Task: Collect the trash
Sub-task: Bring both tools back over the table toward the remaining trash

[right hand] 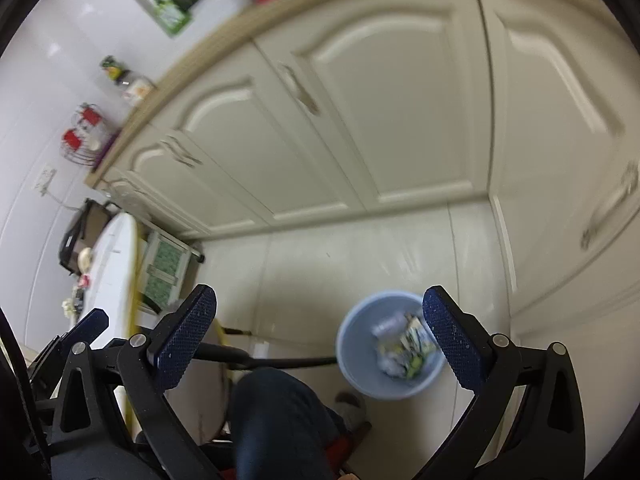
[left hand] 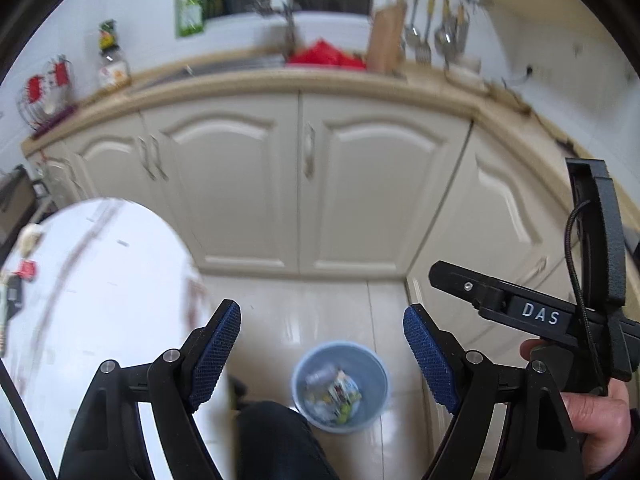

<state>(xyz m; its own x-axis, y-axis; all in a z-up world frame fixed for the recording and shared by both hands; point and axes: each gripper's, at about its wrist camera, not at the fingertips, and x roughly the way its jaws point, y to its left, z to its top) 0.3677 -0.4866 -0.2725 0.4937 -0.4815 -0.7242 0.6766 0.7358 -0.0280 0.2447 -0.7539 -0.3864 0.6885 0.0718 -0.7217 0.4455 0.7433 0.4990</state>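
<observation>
Both grippers hang empty above the floor. Left gripper (left hand: 322,334): jaws wide apart, nothing between the blue pads. Right gripper (right hand: 320,316): jaws spread fully, also holding nothing; it also shows at the right edge of the left wrist view, in the person's hand (left hand: 596,416).

Trash: sits in the light blue bin (left hand: 301,380), which stands on the tiled floor (right hand: 320,248) in front of the cream cabinet doors (left hand: 244,184). Contents look like crumpled wrappers and packets (left hand: 334,394), some with green print; blurred, so no finer ID. Bin is upright, seen from above, beside the person's dark-trousered knee (right hand: 276,420).

Step, as a judgement: a drop into the bin looks done, both grippers free, so this is the gap between items.

Next move calls for finding another piece. Round white surface (left hand: 100,280) at left carries a few small objects near its far edge; too blurred to call them trash. Needs a clearer view of that surface, then one gripper lined up on a single item before closing.
</observation>
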